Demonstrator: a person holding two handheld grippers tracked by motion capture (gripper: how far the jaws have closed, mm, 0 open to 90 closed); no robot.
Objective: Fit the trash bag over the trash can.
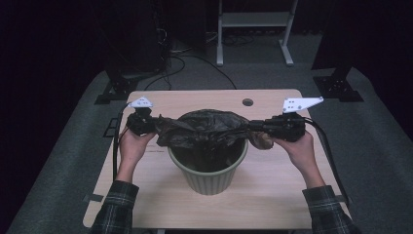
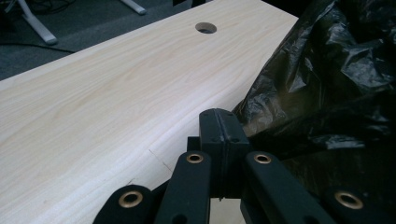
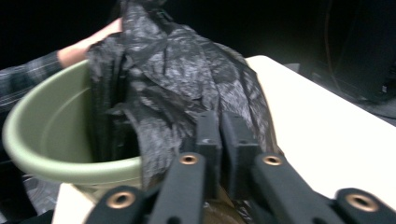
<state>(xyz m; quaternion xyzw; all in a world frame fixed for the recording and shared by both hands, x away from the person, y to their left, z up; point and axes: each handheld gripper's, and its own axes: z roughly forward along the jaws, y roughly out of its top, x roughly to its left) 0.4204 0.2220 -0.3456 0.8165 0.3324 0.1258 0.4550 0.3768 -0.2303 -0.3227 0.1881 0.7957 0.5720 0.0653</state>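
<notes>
A green ribbed bin [image 1: 208, 176] stands in the middle of the wooden table [image 1: 277, 187]. A crumpled black plastic bag [image 1: 204, 127] is stretched across its mouth between my two grippers. My left gripper [image 1: 146, 123] is at the bin's left, jaws shut on the bag's left edge. In the left gripper view the jaws [image 2: 224, 125] are together, with bag film [image 2: 336, 70] running off to the right. My right gripper [image 1: 269, 127] is at the bin's right rim, shut on the bag's right edge. Seen from the right gripper [image 3: 223, 122], the bag [image 3: 187, 70] drapes over the bin's rim [image 3: 51, 128].
A round cable hole [image 1: 247, 102] sits near the table's far edge, also seen as the hole [image 2: 206, 27] beyond the left jaws. A white desk frame [image 1: 255, 19] and cables lie on the grey floor behind. Black stands flank the table's far corners.
</notes>
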